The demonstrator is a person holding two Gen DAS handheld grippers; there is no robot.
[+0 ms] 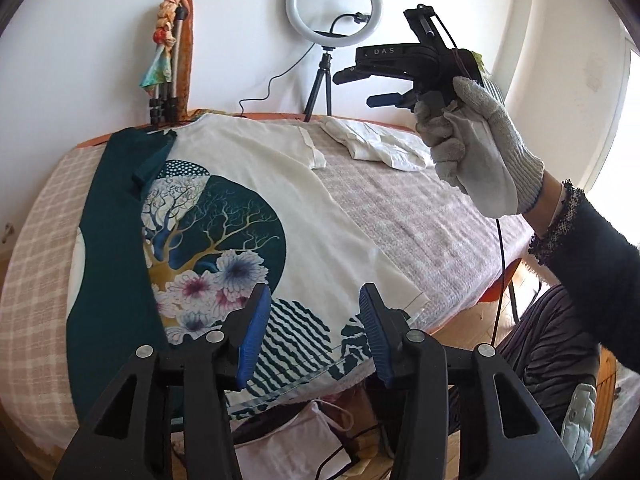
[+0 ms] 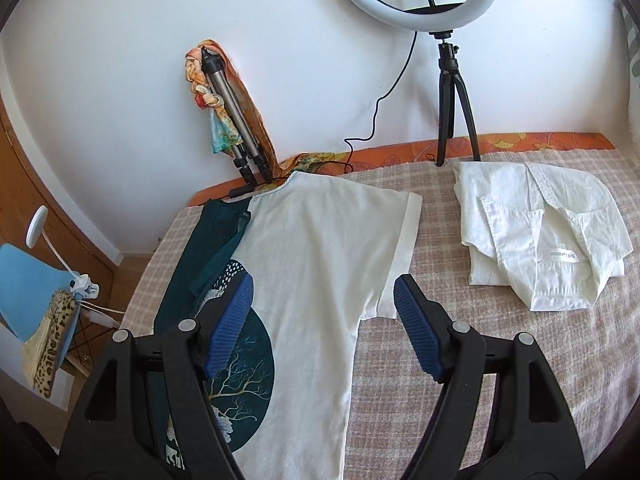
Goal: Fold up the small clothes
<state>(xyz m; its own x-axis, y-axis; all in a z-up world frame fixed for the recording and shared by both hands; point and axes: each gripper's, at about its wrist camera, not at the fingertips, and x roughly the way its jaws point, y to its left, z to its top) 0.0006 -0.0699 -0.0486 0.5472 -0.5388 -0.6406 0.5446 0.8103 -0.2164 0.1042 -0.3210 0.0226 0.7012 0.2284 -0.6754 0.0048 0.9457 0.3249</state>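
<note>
A cream T-shirt with a dark green tree-and-flower print lies on the checked table cover; its left side is folded over, showing a dark green back. It also shows in the right wrist view. My left gripper is open and empty above the shirt's hem. My right gripper is open and empty above the shirt near its right sleeve. The right gripper also shows in the left wrist view, held up in a gloved hand.
A folded white shirt lies at the back right of the table. A ring light on a tripod and a folded tripod with scarves stand at the wall. A blue chair is at the left.
</note>
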